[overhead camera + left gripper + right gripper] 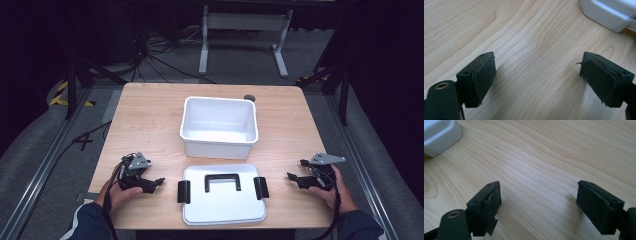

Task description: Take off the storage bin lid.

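Landmark: the lid [223,194], flat on the table [150,125] at the near edge, centred. It is white, with a black handle [222,181] on top and a black clip on each short side: left clip [184,192], right clip [261,188].

Left of the lid: left hand [122,195] holds the left gripper [156,182] low over the wood. Tips point toward the lid's left clip, near it but not touching. Grey plate [138,161] on top. In the left gripper view the left gripper [537,72] has its jaws spread wide with bare wood between them, nothing held. Pad [599,81] on one jaw looks frayed at the edge. A white corner [609,15] shows at top right; can't tell whether it belongs to the lid or the bin.

Behind the lid: bin [219,145], white, open top, upright, just apart from the lid's far edge. Inside looks empty from the high view. Small dark round thing [249,98] on the table just past the bin's far right corner; too small to identify.

Right of the lid: right hand [336,192] holds the right gripper [292,176], tips aimed at the lid's right clip, a gap between them. In the right gripper view the right gripper [539,200] is also spread wide over bare wood, gripping nothing. A white corner [439,137] shows at top left.
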Tool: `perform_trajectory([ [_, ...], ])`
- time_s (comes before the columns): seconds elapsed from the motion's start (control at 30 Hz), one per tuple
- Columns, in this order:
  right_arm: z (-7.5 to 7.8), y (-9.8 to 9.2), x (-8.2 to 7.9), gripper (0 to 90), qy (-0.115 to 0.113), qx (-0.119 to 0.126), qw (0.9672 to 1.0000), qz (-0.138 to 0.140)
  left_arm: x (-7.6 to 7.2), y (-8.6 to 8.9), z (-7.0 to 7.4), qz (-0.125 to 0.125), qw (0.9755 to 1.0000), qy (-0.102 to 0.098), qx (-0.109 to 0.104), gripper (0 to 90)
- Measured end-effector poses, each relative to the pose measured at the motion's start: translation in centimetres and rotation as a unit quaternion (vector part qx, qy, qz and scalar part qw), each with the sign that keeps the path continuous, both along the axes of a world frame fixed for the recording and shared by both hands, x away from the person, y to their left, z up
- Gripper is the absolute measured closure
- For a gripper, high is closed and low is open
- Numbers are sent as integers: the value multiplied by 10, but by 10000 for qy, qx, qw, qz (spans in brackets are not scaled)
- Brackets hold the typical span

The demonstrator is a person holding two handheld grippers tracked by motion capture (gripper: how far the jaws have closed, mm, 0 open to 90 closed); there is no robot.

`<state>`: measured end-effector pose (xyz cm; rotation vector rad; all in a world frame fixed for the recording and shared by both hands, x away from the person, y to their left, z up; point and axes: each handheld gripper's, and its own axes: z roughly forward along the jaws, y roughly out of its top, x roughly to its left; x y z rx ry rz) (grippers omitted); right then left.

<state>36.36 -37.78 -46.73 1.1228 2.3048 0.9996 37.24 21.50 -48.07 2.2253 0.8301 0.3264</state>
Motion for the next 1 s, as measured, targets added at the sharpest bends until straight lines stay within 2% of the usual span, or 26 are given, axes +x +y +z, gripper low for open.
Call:
perform_trajectory([
  [1.0,0,0,0,193,13,3,10000,-50,1,0,0,-36,10000,-23,11,132],
])
